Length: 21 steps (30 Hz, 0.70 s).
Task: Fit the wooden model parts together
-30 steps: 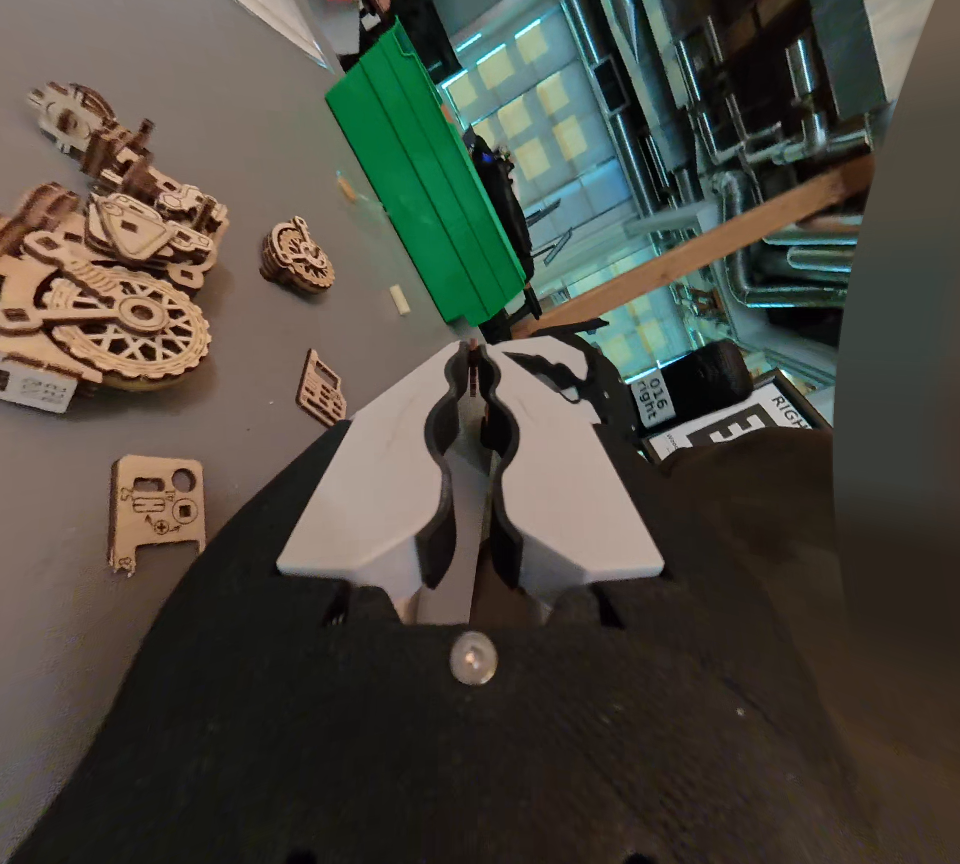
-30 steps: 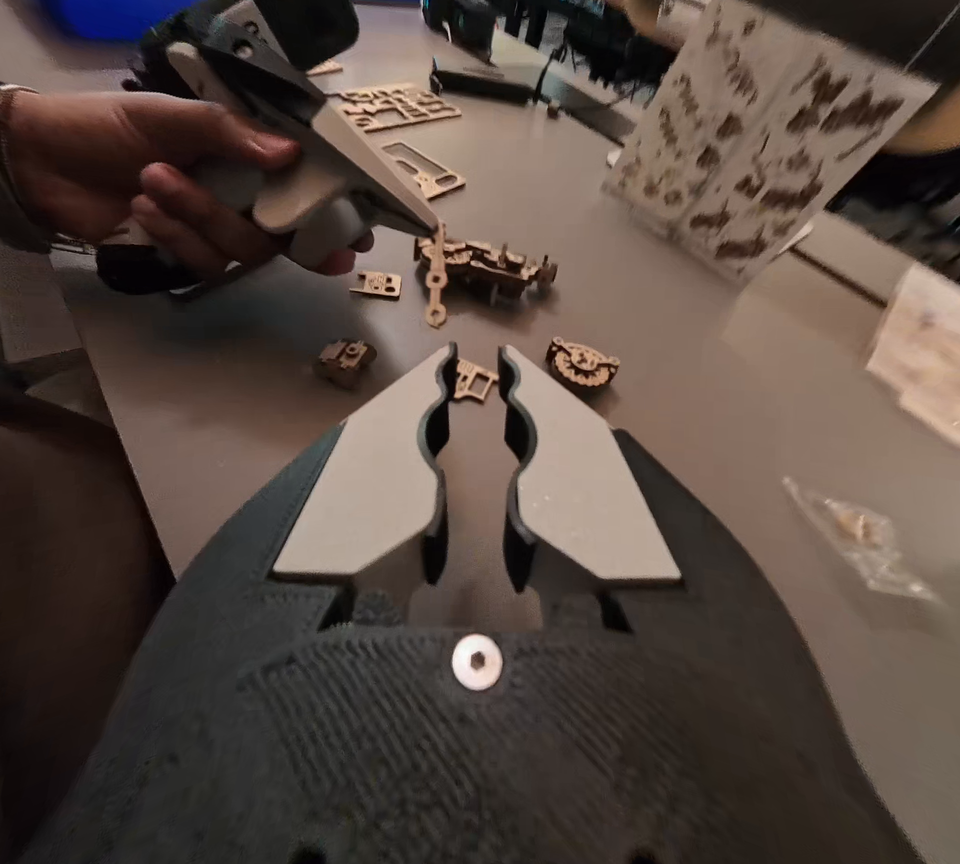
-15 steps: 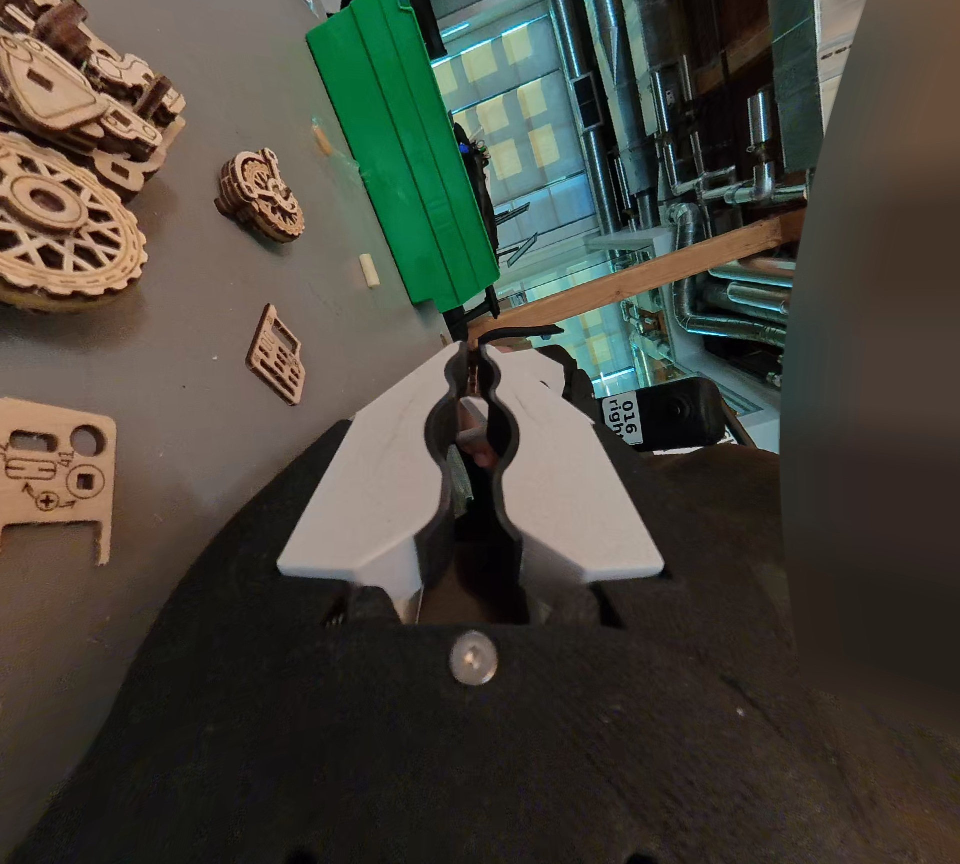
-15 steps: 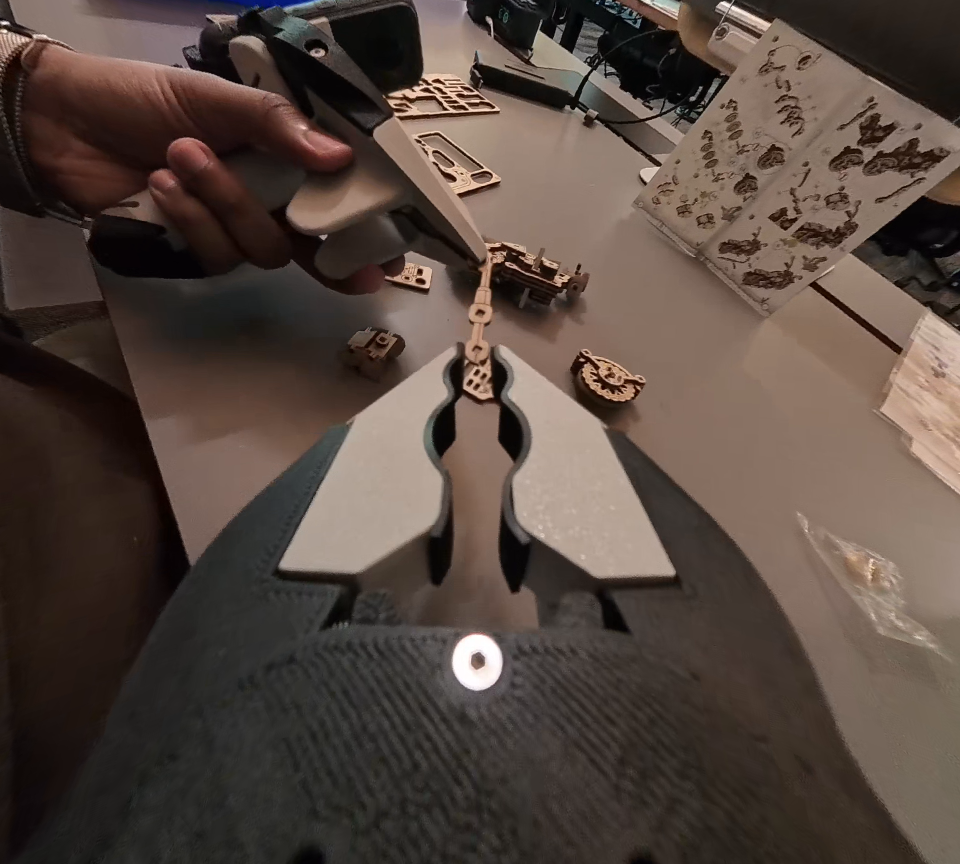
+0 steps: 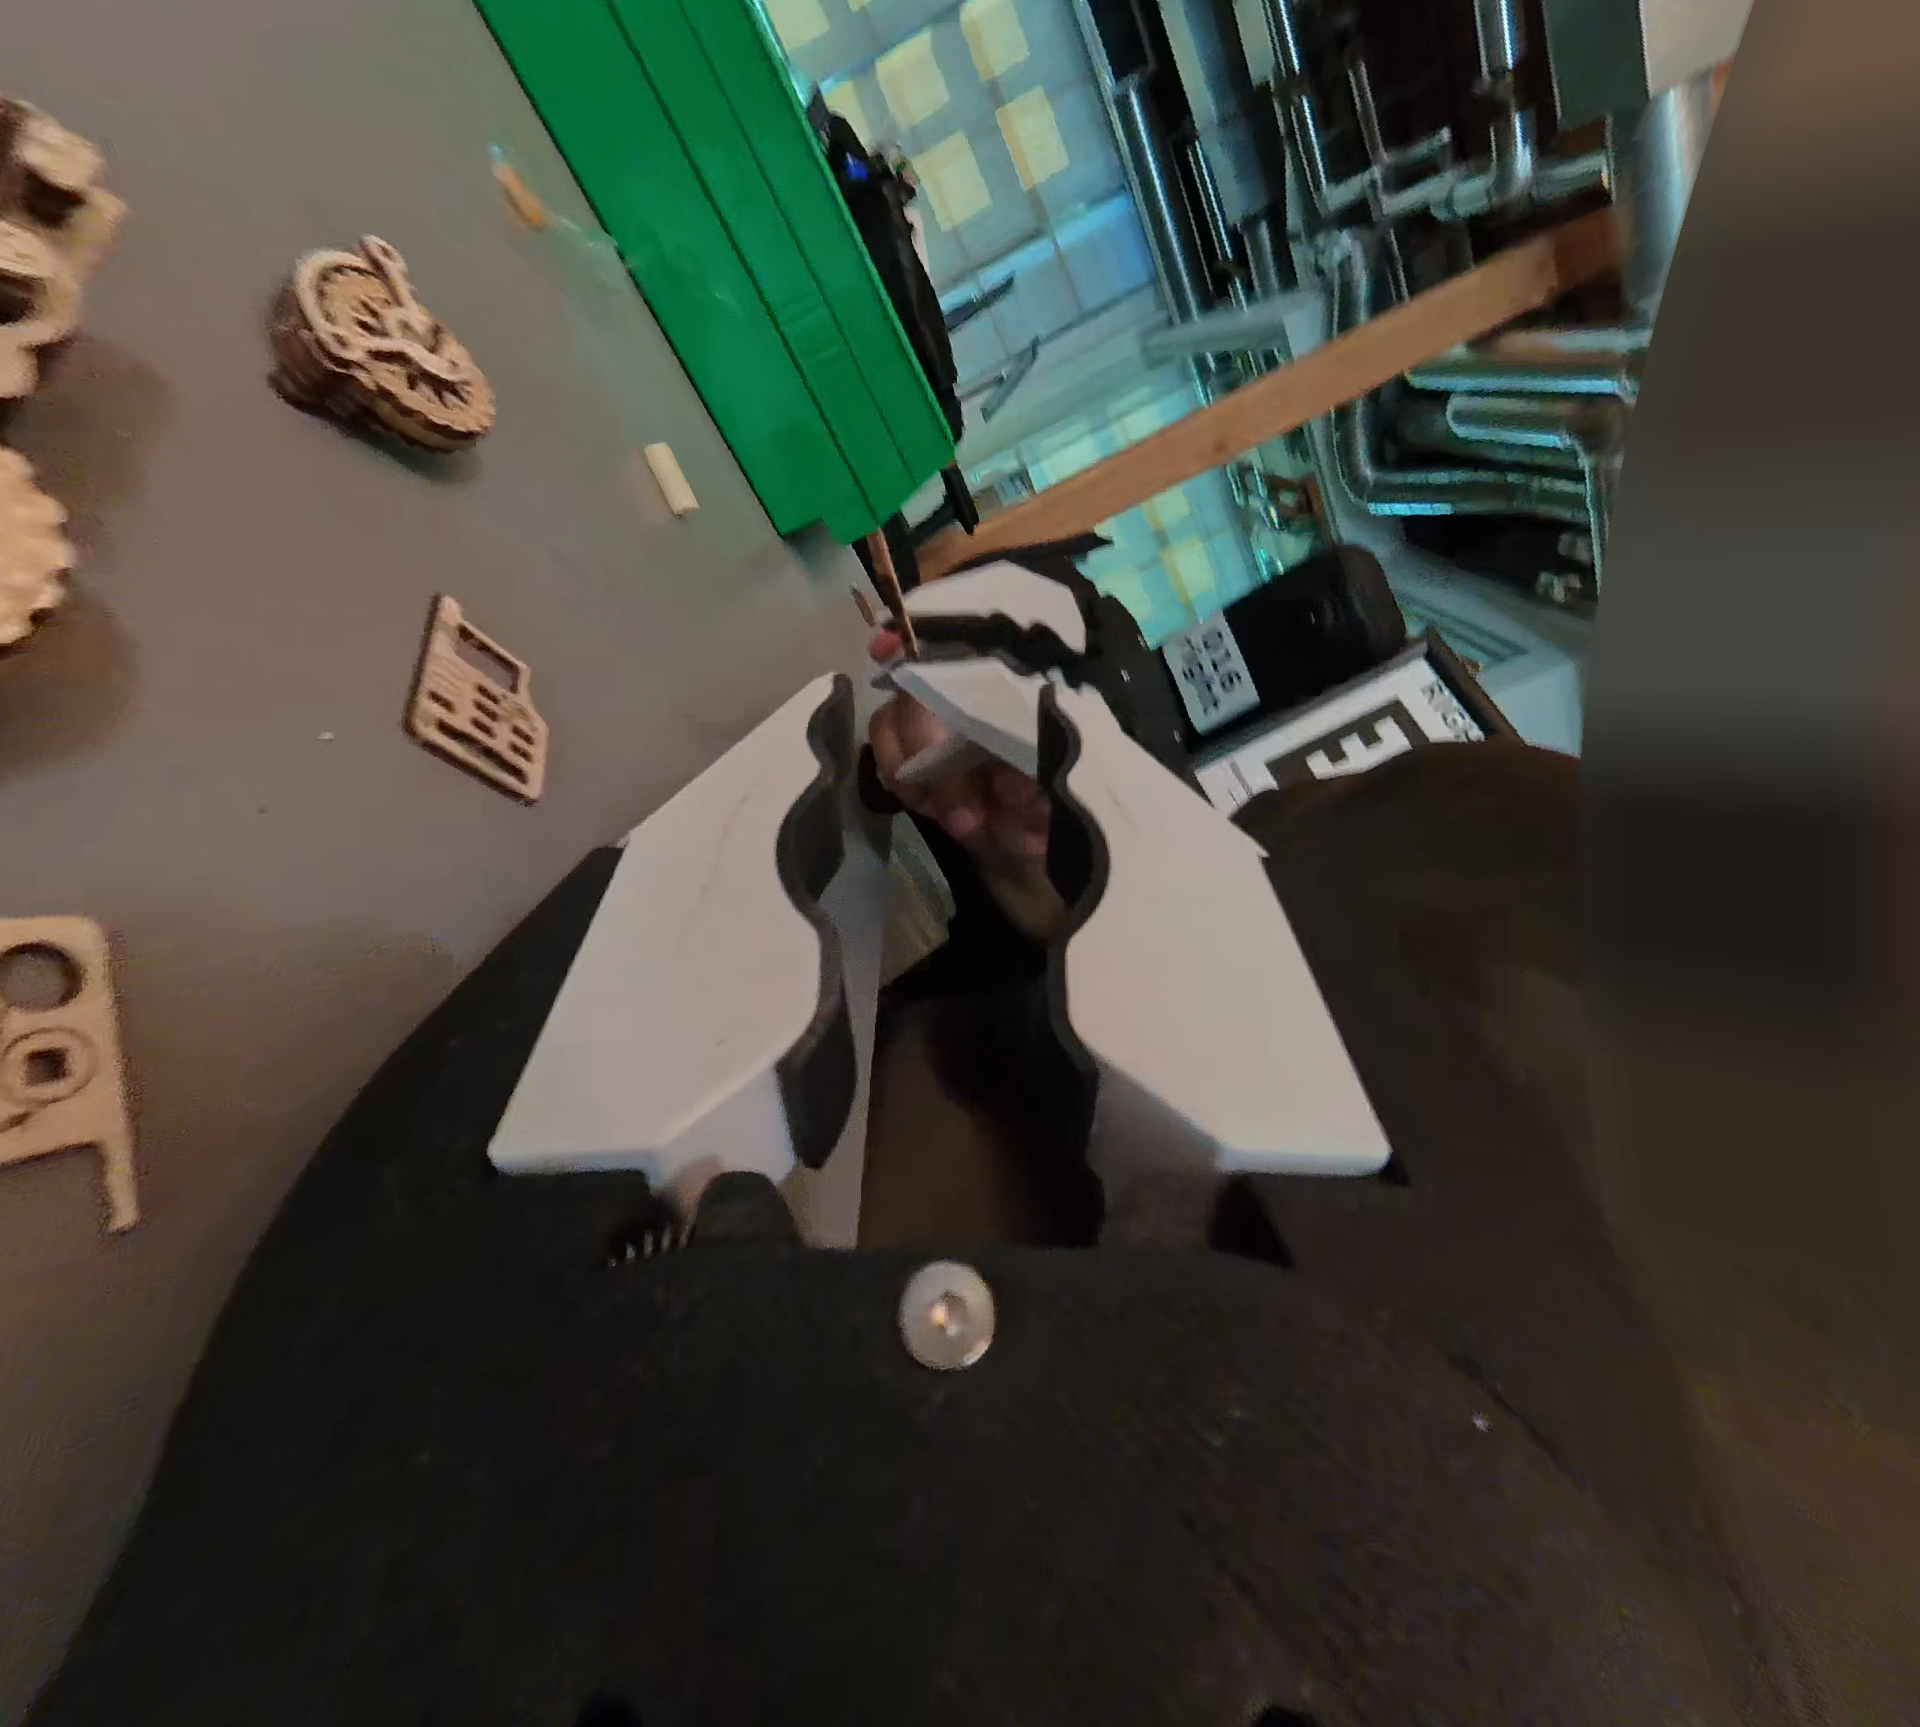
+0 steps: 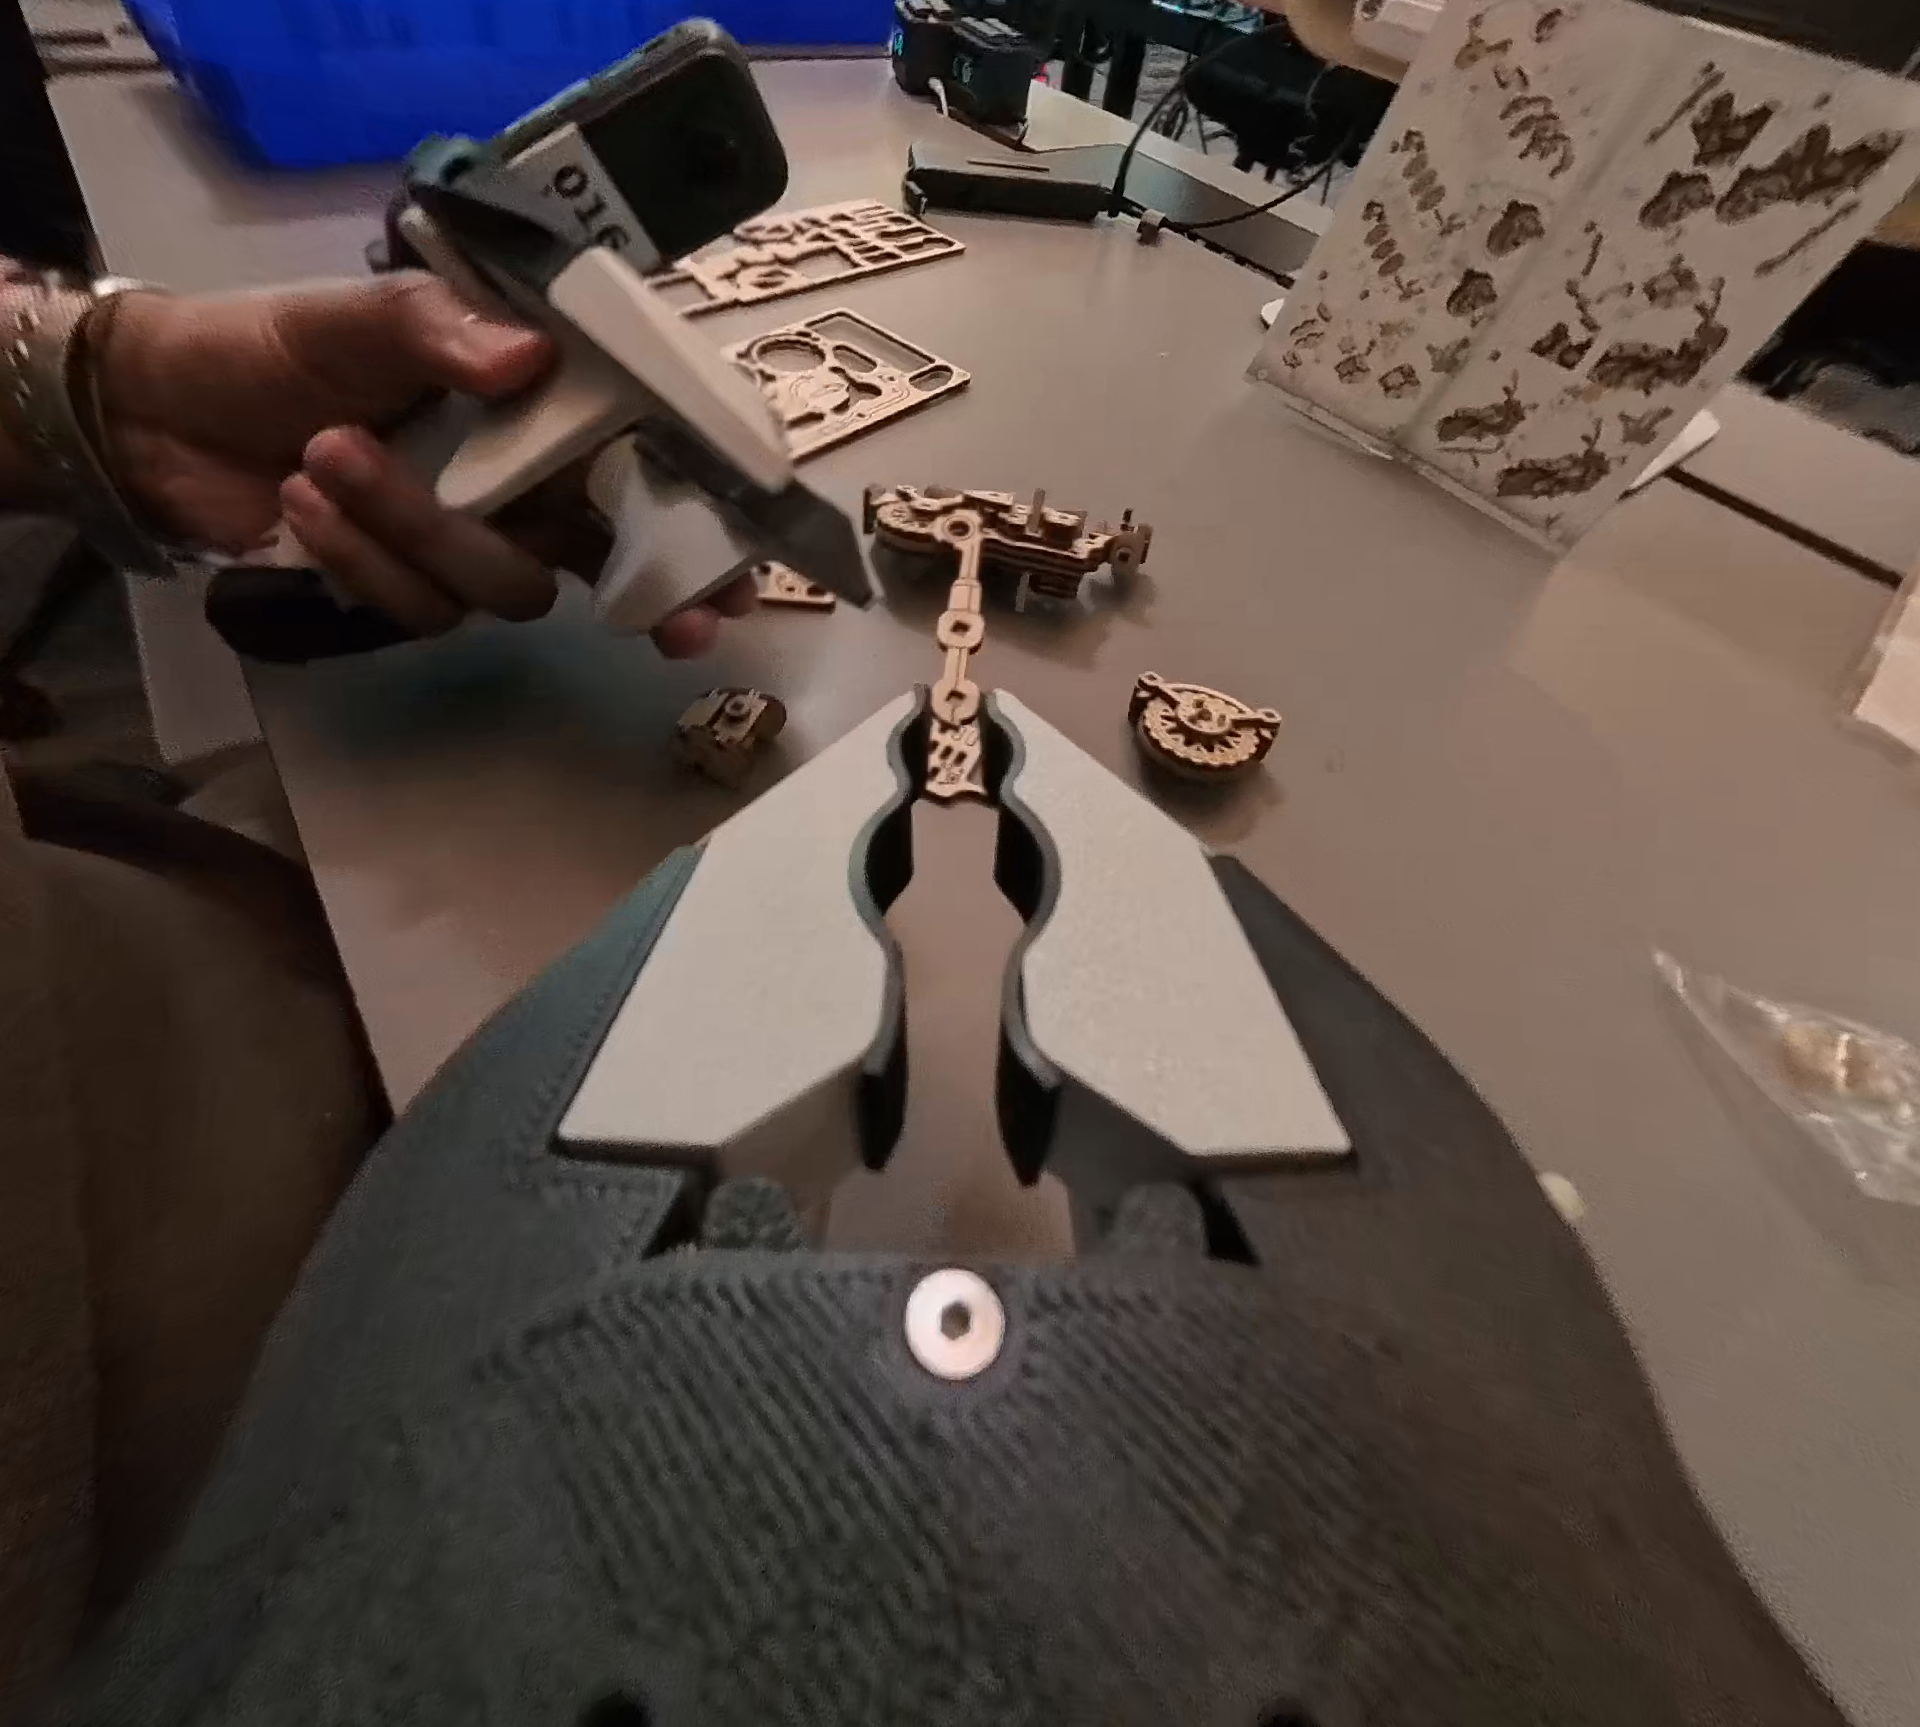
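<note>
My right gripper point(image 6: 954, 713) is shut on the near end of a long thin wooden link strip point(image 6: 961, 628), which it holds above the table, pointing towards a wooden model assembly point(image 6: 1008, 534). My left gripper point(image 6: 826, 534), held in a hand, hangs just left of the strip with its jaws apart and touches nothing. In the left wrist view my left gripper point(image 5: 940, 701) is open and empty. Beyond it the right gripper point(image 5: 966, 638) holds the strip point(image 5: 888, 586), seen edge-on.
On the grey table point(image 6: 1403, 742) lie a wheel part point(image 6: 1205, 727), a small block point(image 6: 727, 732), part sheets point(image 6: 852, 373) and a plastic bag point(image 6: 1829, 1075). An instruction sheet point(image 6: 1558, 223) stands at the right. Blue bins point(image 6: 416, 4) stand behind. A green bin point(image 5: 707, 223) and flat plates point(image 5: 478, 701) show in the left wrist view. The tips of both grippers are at nearly the same place. From the left gripper's tips to the small block point(image 6: 727, 732) is close to 7 cm.
My right gripper closed on the strip's end. My left gripper then opened, let the strip go and drew back to the left.
</note>
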### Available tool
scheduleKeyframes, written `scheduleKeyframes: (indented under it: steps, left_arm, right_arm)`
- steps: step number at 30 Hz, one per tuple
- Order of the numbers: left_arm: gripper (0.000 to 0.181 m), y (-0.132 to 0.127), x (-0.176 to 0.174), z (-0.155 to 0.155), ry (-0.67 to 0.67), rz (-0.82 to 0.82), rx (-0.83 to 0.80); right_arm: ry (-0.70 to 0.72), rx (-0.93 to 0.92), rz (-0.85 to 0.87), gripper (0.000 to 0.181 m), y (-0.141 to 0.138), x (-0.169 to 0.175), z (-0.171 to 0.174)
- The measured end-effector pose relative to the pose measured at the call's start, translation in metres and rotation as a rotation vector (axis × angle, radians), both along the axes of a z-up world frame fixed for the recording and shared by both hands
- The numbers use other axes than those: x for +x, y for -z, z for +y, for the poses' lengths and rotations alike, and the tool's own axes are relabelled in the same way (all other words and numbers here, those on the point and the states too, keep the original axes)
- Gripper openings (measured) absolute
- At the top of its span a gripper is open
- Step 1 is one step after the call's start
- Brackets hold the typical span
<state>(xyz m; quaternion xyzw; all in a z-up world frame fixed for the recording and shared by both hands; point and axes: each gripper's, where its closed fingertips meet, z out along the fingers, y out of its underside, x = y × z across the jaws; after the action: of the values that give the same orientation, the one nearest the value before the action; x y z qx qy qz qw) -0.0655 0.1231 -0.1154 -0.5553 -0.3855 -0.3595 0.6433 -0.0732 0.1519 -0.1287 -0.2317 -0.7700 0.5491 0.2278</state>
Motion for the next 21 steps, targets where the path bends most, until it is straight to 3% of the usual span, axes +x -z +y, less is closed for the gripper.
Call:
scheduleKeyframes:
  steps: [1,4,9,21]
  left_arm:
    - [0.036,-0.001,0.005,0.002,0.03,0.012,0.002]
    - [0.036,-0.005,0.016,0.006,0.089,0.052,0.017]
    - [0.033,-0.004,0.024,0.01,0.133,0.097,-0.001]
    - [0.033,-0.008,0.022,0.006,0.136,0.078,0.038]
  right_arm:
    - [0.006,-0.031,-0.024,0.007,-0.001,-0.002,0.002]
    - [0.017,-0.105,-0.099,0.007,-0.002,-0.006,0.008]
    - [0.039,-0.03,-0.136,0.007,0.014,-0.01,0.01]
    - [0.011,-0.113,-0.237,0.007,0.015,-0.008,0.008]
